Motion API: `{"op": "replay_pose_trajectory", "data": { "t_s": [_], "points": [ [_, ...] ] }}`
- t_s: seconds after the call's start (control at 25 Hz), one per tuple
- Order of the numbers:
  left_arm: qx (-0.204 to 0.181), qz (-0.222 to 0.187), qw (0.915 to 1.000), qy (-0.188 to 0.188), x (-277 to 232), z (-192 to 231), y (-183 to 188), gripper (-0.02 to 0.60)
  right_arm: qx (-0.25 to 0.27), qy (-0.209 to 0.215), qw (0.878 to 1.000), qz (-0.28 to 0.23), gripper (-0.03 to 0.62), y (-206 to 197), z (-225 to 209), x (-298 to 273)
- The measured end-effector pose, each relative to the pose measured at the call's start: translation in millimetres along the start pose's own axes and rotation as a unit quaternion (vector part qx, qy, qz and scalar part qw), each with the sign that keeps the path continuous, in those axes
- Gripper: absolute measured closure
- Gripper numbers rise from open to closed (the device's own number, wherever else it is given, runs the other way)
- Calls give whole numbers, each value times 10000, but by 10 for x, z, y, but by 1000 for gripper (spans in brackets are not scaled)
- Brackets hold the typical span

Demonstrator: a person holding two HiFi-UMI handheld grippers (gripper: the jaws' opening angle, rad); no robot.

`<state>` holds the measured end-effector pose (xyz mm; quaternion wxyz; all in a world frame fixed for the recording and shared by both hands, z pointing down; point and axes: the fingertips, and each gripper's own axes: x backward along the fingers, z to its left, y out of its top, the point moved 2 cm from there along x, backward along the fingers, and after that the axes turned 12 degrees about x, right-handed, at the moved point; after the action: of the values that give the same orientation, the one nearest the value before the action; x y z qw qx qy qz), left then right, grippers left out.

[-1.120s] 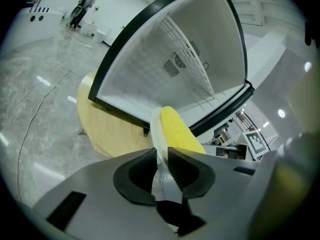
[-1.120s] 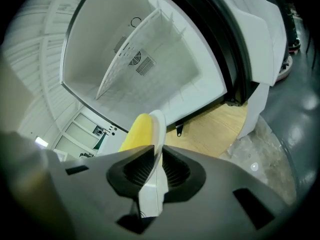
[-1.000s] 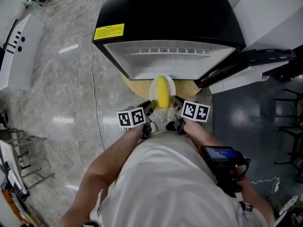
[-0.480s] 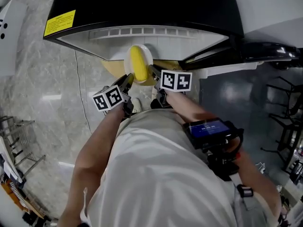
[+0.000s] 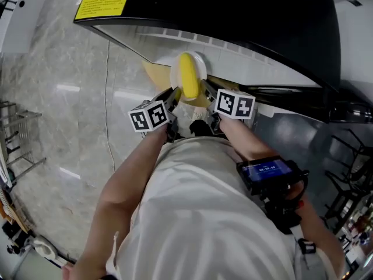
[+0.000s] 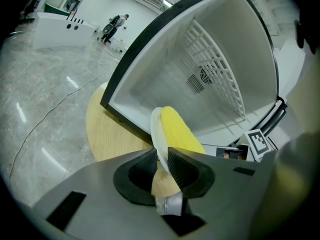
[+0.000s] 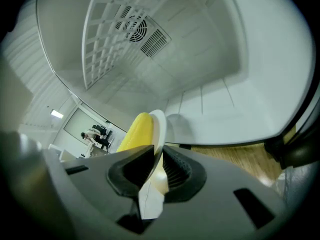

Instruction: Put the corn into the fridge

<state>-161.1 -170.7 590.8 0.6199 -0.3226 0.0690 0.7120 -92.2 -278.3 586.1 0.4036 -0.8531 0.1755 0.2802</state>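
Note:
A yellow corn cob [image 5: 188, 83] lies on a small white plate [image 5: 177, 70], carried in the air just in front of the open black fridge [image 5: 233, 16]. My left gripper [image 5: 173, 96] is shut on the plate's left rim [image 6: 155, 129], with the corn [image 6: 177, 131] beyond the jaws. My right gripper [image 5: 207, 92] is shut on the opposite rim [image 7: 159, 121], the corn [image 7: 135, 131] showing on its left. Both gripper views look into the fridge's white interior [image 7: 200, 59], where a wire shelf [image 6: 220, 79] stands at the back.
The fridge stands on a round wooden base [image 6: 107, 129] on a grey marble floor [image 5: 70, 115]. Its open door [image 5: 303, 98] hangs to the right. A thin cable [image 5: 106, 98] runs over the floor at left. A metal rack [image 5: 17, 133] is at the far left.
The plate with the corn has stayed at the fridge's opening, held by both grippers. The head camera has swung, so the fridge now fills the top of the view.

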Motion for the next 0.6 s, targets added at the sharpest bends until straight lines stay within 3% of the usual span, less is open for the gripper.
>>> {"op": "replay_pose_trajectory", "data": {
  "t_s": [0.6],
  "points": [
    [148,-399,9990,147,-292,87,224,509,184,-171,9997,42,542,239,-194,-304]
  ]
}}
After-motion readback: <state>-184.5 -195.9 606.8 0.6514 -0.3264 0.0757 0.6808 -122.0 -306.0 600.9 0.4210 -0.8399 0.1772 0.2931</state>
